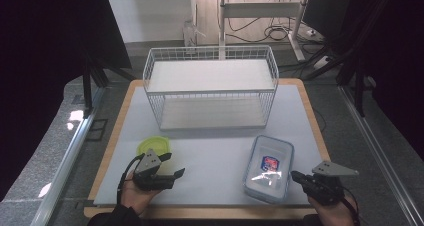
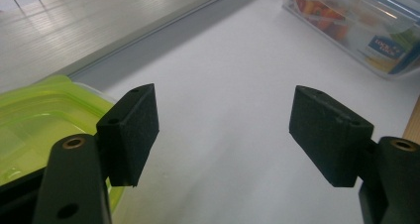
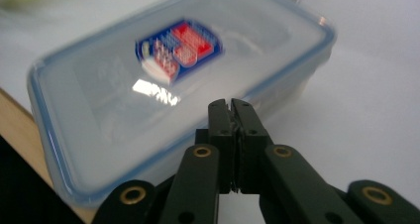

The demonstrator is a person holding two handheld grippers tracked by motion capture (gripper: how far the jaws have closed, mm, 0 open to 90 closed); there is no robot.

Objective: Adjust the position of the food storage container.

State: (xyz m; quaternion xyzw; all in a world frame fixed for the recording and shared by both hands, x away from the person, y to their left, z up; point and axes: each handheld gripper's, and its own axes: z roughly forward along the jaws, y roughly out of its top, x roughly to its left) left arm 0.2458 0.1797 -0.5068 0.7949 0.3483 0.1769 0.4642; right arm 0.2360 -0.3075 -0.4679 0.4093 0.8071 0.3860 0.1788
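A round container with a lime-green lid [image 1: 153,147] sits on the white mat at the front left. My left gripper [image 1: 173,164] hovers just in front of and to the right of it, open, with nothing between its pads. In the left gripper view the green lid [image 2: 34,120] lies beside the left pad, and bare mat shows in the gap of the gripper [image 2: 225,135]. A clear rectangular box with a blue-rimmed lid [image 1: 269,167] lies at the front right. My right gripper [image 1: 295,176] is shut and empty, its tip close to the box's right side [image 3: 163,85], with the gripper [image 3: 231,105] pointing at it.
A white two-tier wire shelf rack [image 1: 210,86] stands at the back middle of the mat [image 1: 215,151]. The mat rests on a wooden board whose edge [image 1: 315,121] shows around it. Dark frames and cables lie beyond the table.
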